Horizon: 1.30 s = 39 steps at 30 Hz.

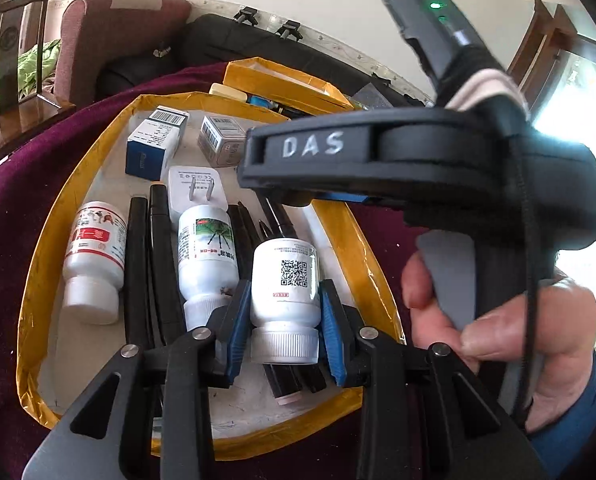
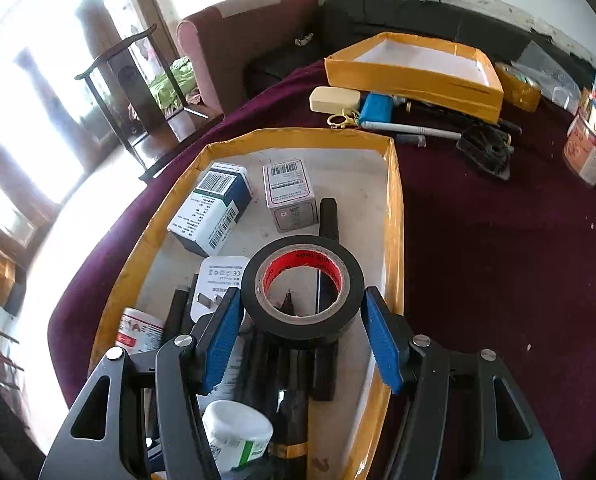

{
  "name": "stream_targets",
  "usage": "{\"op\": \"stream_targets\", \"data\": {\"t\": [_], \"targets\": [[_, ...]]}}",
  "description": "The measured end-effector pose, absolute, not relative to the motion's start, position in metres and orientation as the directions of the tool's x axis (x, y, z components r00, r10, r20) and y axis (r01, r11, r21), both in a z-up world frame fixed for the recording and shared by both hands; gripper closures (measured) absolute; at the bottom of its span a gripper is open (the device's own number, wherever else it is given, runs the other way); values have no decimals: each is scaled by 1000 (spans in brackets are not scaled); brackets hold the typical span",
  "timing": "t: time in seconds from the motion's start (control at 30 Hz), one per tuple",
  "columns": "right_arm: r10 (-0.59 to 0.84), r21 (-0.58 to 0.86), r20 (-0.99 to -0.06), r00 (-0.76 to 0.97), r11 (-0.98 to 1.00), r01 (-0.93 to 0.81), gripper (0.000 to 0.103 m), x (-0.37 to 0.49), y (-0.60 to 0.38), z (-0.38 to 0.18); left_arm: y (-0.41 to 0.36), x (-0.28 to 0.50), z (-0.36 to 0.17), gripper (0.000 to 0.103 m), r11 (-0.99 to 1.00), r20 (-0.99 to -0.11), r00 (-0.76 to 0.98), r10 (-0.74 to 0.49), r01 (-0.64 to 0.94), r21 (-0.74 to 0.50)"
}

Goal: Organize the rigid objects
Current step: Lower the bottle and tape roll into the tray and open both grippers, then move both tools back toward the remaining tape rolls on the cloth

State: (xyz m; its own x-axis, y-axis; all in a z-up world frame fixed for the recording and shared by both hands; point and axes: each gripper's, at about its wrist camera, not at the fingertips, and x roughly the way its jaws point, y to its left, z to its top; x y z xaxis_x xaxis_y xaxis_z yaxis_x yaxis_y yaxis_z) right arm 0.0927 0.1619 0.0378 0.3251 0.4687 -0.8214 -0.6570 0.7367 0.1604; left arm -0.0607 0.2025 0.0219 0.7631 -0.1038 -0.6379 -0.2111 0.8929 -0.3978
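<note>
Maroon cloth covers the table [image 2: 477,240]; a yellow-taped tray [image 2: 395,216] sits on it, armchair [image 2: 234,36] and white wall beyond.
Left gripper [image 1: 284,320] pinches a white QR-labelled bottle [image 1: 286,292] low over the tray's near end. Right gripper [image 2: 303,336] clamps a black tape roll [image 2: 301,300], red core printed "big tape", above the tray's middle. Its body, seen from the left wrist, reads "DAS". Barcoded boxes [image 2: 212,212] lie at the tray's far end.
</note>
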Motion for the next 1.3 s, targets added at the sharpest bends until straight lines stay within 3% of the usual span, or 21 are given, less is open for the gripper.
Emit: {"op": "stream_targets", "data": {"t": [0.37, 0.53, 0.87, 0.97, 1.13, 1.23, 1.3], "targets": [[507, 168, -799, 322, 703, -691, 47, 83, 153, 45, 199, -59, 24, 71, 894, -646, 757, -93, -223, -389], [561, 222, -757, 334, 702, -677, 47, 78, 127, 56, 196, -57, 26, 52, 895, -645, 757, -109, -207, -394], [583, 291, -680, 445, 771, -567, 47, 88, 15, 65, 187, -56, 33, 52, 904, -655, 752, -72, -228, -362], [514, 240, -657, 552, 836, -493, 47, 98, -29, 69, 177, -57, 43, 52, 911, -636, 769, -64, -215, -352], [143, 44, -590, 795, 989, -144, 40, 127, -119, 78, 147, -51, 57, 52, 940, -620, 781, -76, -151, -306], [-12, 20, -646, 763, 999, 32, 40, 157, -161, 55, 127, -44, 54, 52, 950, -634, 766, -110, -107, -294], [-29, 16, -721, 693, 998, 59, 40, 175, -171, 35, 112, -40, 50, 52, 955, -644, 753, -134, -75, -287]]}}
